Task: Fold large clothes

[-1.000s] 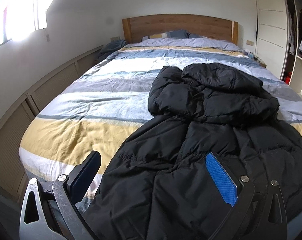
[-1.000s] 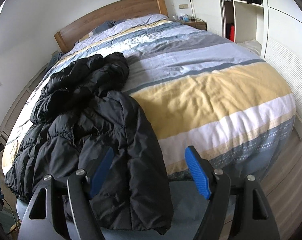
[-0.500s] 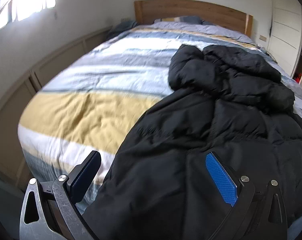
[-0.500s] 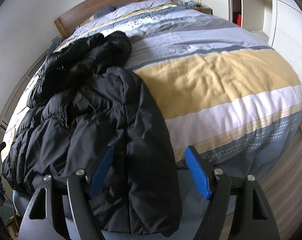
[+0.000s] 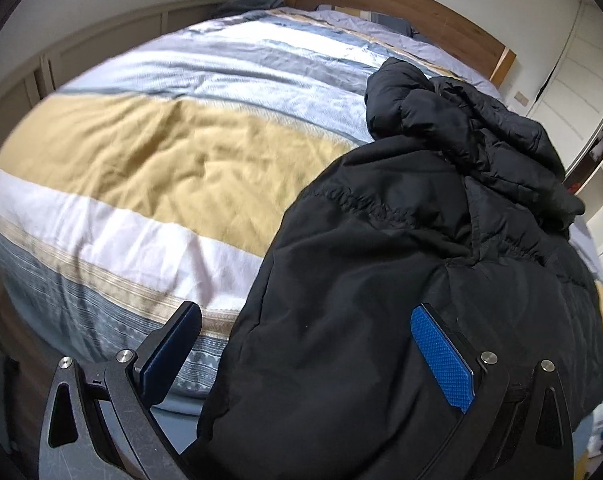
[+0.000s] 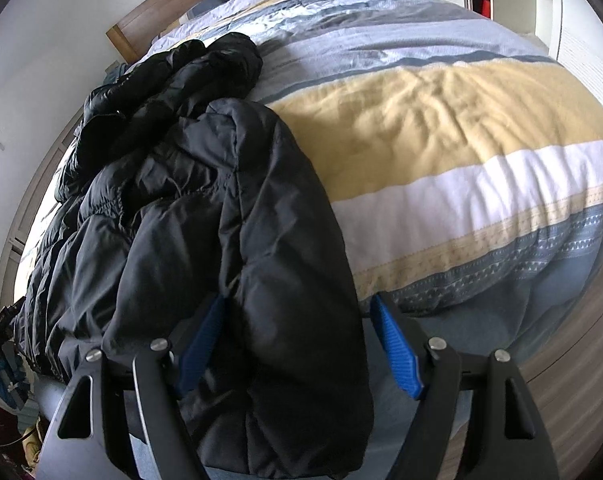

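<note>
At the foot of the striped yellow, white and blue quilted bed, the left gripper hangs with fingers spread wide over the hem of the crumpled black puffer jacket, which stretches toward one o'clock. The right gripper is likewise spread, straddling the jacket's near edge at six o'clock without pinching it.

Left gripper: jaws spread wide, dark left finger low at near left, blue-padded right finger at near right. Pads apart, clamping nothing. Gripper tilted, pointing forward and down toward far side.

Right gripper: jaws spread wide, blue pad of left finger partly hidden behind dark fabric, right finger with blue pad clear at near right. Fabric sits between fingers, pads not closed on it. Black finger mounts with bolts fill near edge.
</note>
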Demonstrator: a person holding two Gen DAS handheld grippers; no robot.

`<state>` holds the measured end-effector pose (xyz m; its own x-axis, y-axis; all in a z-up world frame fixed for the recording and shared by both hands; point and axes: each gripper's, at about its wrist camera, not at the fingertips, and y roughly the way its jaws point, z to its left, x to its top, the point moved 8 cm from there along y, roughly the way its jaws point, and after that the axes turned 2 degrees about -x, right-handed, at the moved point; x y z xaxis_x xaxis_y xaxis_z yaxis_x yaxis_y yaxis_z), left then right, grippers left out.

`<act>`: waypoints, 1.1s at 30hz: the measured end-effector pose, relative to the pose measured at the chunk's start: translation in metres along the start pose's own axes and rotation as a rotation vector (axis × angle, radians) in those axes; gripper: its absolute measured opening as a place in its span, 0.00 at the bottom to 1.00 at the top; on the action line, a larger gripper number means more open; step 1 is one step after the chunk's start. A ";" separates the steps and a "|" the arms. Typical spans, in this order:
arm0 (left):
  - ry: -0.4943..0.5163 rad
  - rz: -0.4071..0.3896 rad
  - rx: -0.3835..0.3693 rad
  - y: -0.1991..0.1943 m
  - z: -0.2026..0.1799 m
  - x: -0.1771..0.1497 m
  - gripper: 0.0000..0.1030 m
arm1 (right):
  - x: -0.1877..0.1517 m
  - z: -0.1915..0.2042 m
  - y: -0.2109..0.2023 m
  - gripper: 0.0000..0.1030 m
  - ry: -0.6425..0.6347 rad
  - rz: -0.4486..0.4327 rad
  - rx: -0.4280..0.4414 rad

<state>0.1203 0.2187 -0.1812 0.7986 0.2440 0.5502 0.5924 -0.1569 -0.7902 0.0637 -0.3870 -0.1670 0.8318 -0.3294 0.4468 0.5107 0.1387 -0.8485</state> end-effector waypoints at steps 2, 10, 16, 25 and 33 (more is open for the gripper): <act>-0.032 0.019 -0.038 0.004 0.004 -0.003 1.00 | -0.001 -0.003 0.000 0.75 0.004 0.001 -0.001; -0.161 0.105 -0.228 0.016 0.012 -0.022 0.99 | -0.016 -0.009 0.015 0.77 0.103 0.070 0.123; -0.174 0.134 -0.353 0.010 0.005 -0.031 0.99 | -0.025 0.001 0.019 0.77 0.152 0.118 0.265; -0.208 0.137 -0.474 0.002 -0.004 -0.038 0.90 | -0.028 0.011 0.014 0.76 0.156 0.105 0.337; -0.239 0.155 -0.519 0.000 -0.005 -0.049 0.78 | -0.033 0.007 0.012 0.74 0.169 0.096 0.377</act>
<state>0.0816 0.2021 -0.2065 0.8696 0.3802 0.3149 0.4932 -0.6411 -0.5880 0.0444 -0.3684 -0.1902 0.8479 -0.4428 0.2915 0.5029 0.4976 -0.7068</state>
